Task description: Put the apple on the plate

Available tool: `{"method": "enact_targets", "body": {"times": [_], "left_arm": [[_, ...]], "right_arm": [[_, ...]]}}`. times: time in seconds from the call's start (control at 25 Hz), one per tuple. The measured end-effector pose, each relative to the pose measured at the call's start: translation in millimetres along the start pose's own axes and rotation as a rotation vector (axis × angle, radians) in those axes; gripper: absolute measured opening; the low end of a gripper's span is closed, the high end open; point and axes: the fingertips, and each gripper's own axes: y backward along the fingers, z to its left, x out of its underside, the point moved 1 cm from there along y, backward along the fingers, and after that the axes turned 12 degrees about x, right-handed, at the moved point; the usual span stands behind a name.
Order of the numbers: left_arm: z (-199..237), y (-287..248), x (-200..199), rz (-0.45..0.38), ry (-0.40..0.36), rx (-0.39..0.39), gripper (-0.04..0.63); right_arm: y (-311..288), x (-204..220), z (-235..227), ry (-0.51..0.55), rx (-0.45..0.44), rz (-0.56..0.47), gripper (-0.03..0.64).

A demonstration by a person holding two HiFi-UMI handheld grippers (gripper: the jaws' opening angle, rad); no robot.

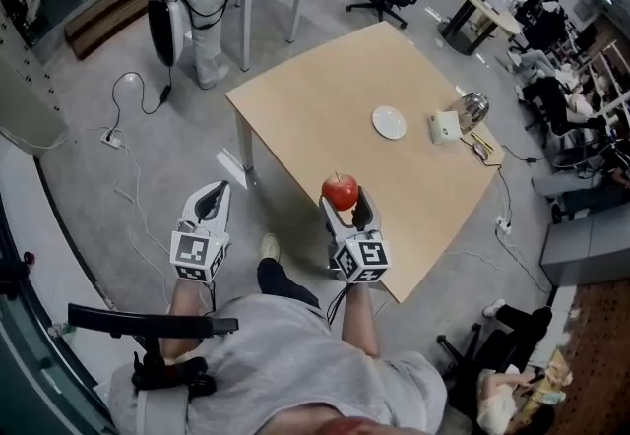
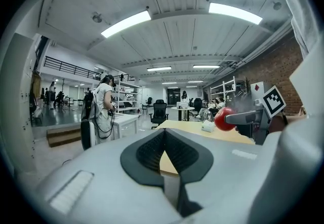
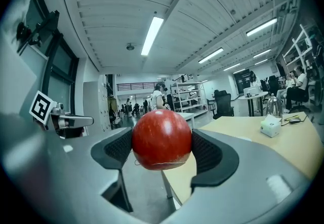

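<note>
- My right gripper (image 1: 346, 205) is clenched on the apple (image 3: 162, 139), with one pad pressed against each side of it
- The apple is held in the air, well apart from the plate (image 1: 389, 122), on the plate's near side towards me
- The plate lies flat on the wooden table (image 1: 315, 98)
- My left gripper (image 1: 213, 192) has its jaws closed on nothing and is farther from the plate, off to its left

Wooden table (image 1: 325, 118) — white plate (image 1: 389, 122), small box (image 1: 444, 128)

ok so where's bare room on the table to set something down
Most of the table is bare: the whole stretch left of the plate, and the near edge. The plate is empty too. Crowded only at the right corner: box, jug, cable.
</note>
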Motion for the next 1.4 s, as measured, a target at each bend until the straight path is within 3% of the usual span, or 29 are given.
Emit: {"method": "enact_targets", "body": {"times": [0.68, 1.04, 1.4], "left_arm": [[47.4, -167.7, -25.4, 0.034, -0.059, 0.143, 0.020], [33.3, -215.7, -20.4, 0.058, -0.052, 0.230, 0.020], [20.2, -280.3, -11.1, 0.080, -0.060, 0.397, 0.020]], "right_arm": [[-121.3, -11.7, -89.5, -0.051, 0.118, -0.012, 0.371], [-123.0, -17.9, -135.9, -0.063, 0.227, -0.028, 0.371], [-119.8, -13.1, -177.1, -0.072, 0.394, -0.041, 0.371]]}}
